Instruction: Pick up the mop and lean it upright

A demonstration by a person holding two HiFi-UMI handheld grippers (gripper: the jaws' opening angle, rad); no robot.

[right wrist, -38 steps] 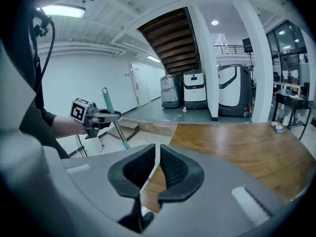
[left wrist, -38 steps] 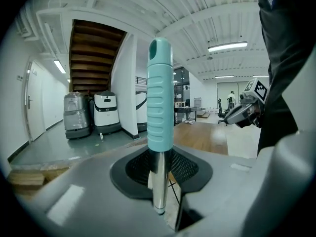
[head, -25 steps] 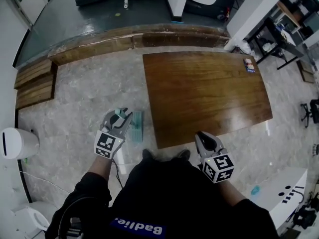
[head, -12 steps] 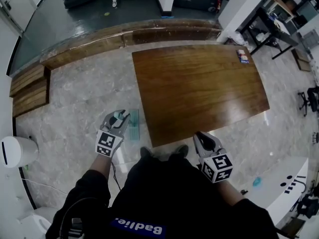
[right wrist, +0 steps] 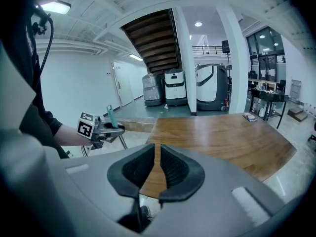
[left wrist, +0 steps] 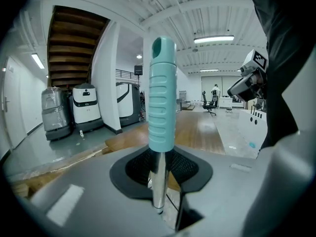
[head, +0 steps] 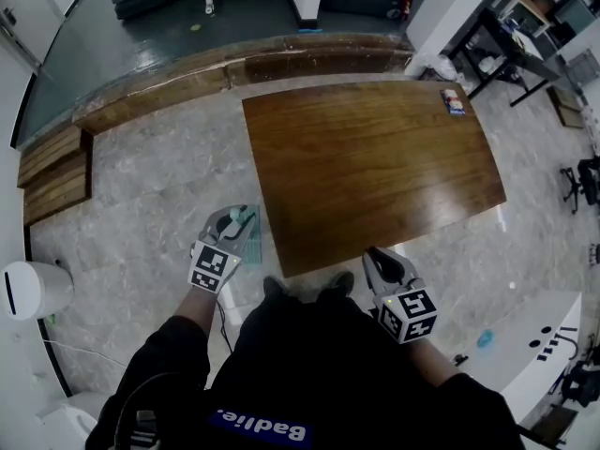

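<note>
Grey marbled floor (head: pixel 131 204) fills the head view, bounded at the far side by a long wooden step (head: pixel 234 64), with a brown wooden table (head: pixel 375 167) just ahead of the person. The left gripper (head: pixel 232 221) is clamped on the metal pole of the mop (left wrist: pixel 162 98), which stands about upright, teal grip above the jaws, its head on the floor beside the table's near left corner. The right gripper (head: pixel 377 259), at the table's near edge, has its jaws together on nothing; a staircase (left wrist: pixel 69 43) and white machines (left wrist: pixel 86 107) stand behind.
</note>
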